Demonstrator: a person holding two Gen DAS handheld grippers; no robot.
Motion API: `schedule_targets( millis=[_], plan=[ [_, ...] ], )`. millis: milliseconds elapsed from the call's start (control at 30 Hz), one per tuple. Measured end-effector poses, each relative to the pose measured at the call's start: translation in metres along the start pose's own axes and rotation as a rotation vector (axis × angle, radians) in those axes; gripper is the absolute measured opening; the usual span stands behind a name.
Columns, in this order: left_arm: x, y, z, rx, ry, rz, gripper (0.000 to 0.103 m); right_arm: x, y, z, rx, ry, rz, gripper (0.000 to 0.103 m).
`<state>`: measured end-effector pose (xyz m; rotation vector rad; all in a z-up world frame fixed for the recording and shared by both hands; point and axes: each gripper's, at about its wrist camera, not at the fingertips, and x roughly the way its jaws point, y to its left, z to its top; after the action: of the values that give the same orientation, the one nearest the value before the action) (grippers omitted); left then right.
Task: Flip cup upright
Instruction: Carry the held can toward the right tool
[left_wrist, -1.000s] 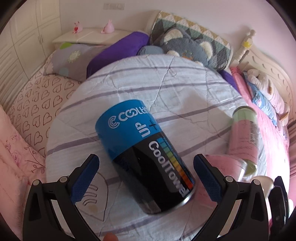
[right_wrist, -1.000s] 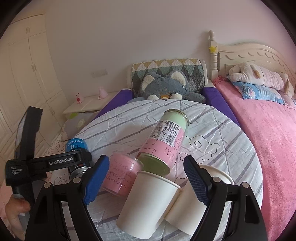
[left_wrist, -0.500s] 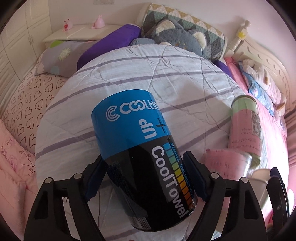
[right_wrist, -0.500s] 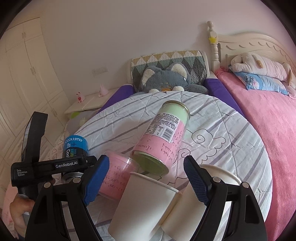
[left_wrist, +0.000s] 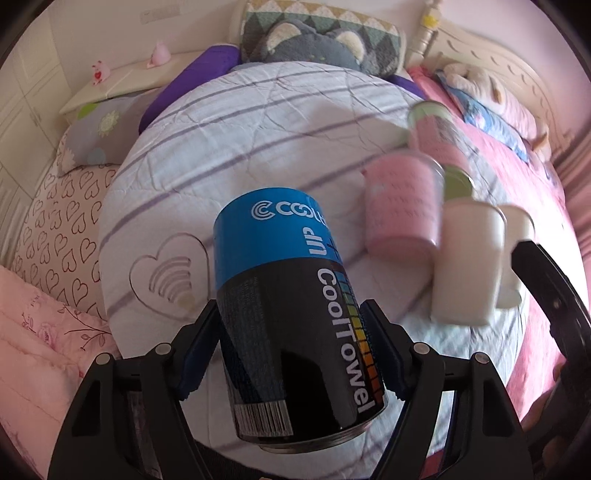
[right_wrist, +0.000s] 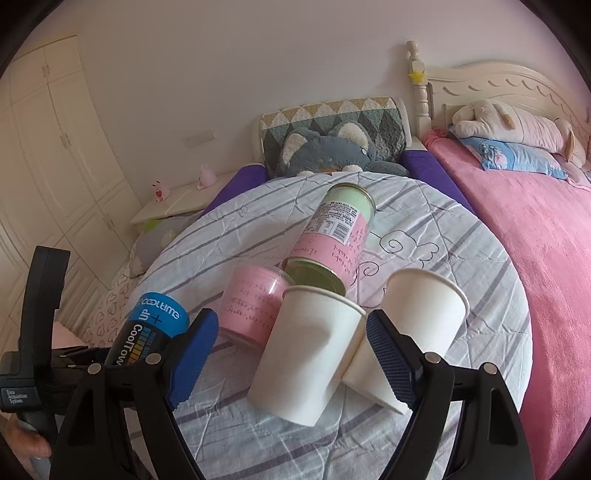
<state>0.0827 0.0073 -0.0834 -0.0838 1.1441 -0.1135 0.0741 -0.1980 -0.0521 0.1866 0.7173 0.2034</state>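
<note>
In the left wrist view the left gripper (left_wrist: 291, 347) clamps the blue-and-black cup (left_wrist: 291, 306) tilted over the striped round table (left_wrist: 258, 122), while in the right wrist view the right gripper (right_wrist: 288, 354) hangs spread wide around a white paper cup (right_wrist: 306, 354).

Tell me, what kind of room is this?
Most likely a bedroom: a cream carved wooden headboard, a grey plush toy cat against a quilted diamond-pattern cushion, and a pink fleece blanket.
</note>
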Motion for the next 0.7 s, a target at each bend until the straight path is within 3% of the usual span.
schedule_targets(
  millis=[433,600,700],
  plan=[
    [-0.007,-0.04,-0.037,0.14,0.01,-0.06,0.074,-0.021,-0.008,-0.019,0.05,0.02,-0.012,0.084],
    [-0.026,-0.027,-0.042,0.126,-0.026,-0.059,0.088,-0.015,-0.001,-0.022,0.071,0.063,0.035,0.084],
    [-0.034,-0.019,-0.046,0.134,-0.034,-0.051,0.09,-0.012,0.008,-0.02,0.081,0.098,0.086,0.084]
  ],
)
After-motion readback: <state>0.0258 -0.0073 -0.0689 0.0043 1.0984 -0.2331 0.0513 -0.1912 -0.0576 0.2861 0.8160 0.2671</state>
